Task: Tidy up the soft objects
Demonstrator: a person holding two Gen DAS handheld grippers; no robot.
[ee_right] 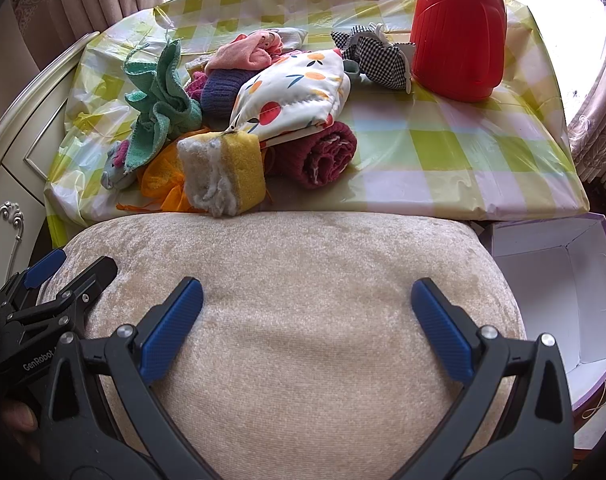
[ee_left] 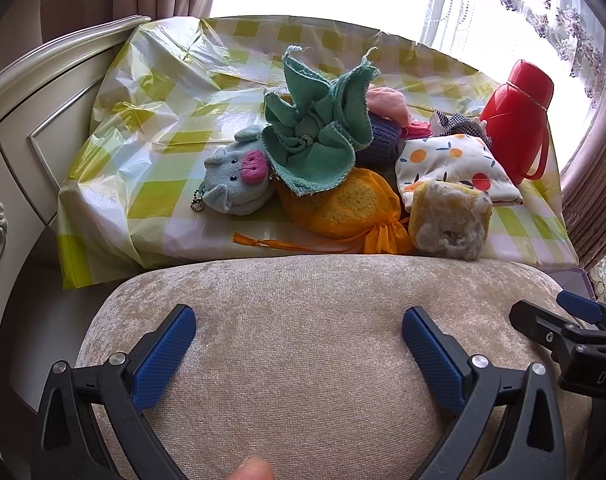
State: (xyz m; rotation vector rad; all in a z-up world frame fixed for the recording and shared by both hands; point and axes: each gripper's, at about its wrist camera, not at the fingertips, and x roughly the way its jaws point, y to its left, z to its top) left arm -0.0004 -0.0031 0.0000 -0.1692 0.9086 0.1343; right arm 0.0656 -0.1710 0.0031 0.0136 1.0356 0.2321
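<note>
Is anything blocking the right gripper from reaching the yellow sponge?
Nothing visible does. The right gripper hangs open over the beige cushion; the yellow sponge sits at the pile's near edge, uncovered.

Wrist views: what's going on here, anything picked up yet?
Nothing picked up yet. A person holds both tongs open over a beige upholstered cushion; left tongs and right tongs are empty. Ahead, on the yellow-checked plastic tablecloth, sits an unsorted pile: a crumpled green cloth, a grey plush pig, a yellow sponge, a fruit-print pouch and a rolled maroon towel. An open white box sits at lower right, nothing visible inside.
</note>
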